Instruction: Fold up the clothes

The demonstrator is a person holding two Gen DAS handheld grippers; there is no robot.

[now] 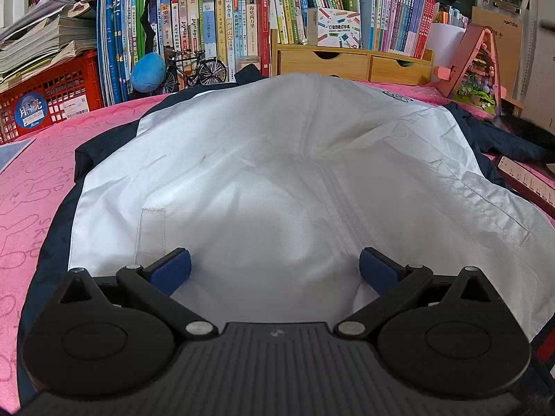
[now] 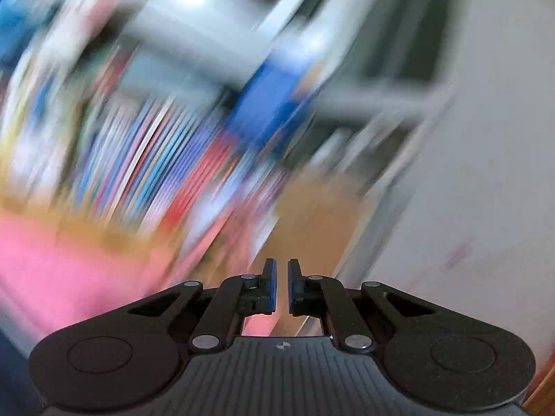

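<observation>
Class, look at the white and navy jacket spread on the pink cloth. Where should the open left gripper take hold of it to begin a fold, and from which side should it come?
Probably the near white hem of the jacket, coming from the near side. The left gripper already hangs over that edge with jaws wide apart, and there the fabric lies loose and puckered, easy to pinch.

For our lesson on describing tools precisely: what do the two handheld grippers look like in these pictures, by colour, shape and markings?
Both look alike. The left gripper and right gripper each have a dark grey ribbed body with a small pale mark at its front edge, two rounded black lobes with a circular recess, black link arms joined by silver pins, and blue pads on the fingertips. No cables, hands or sleeves show.
</observation>
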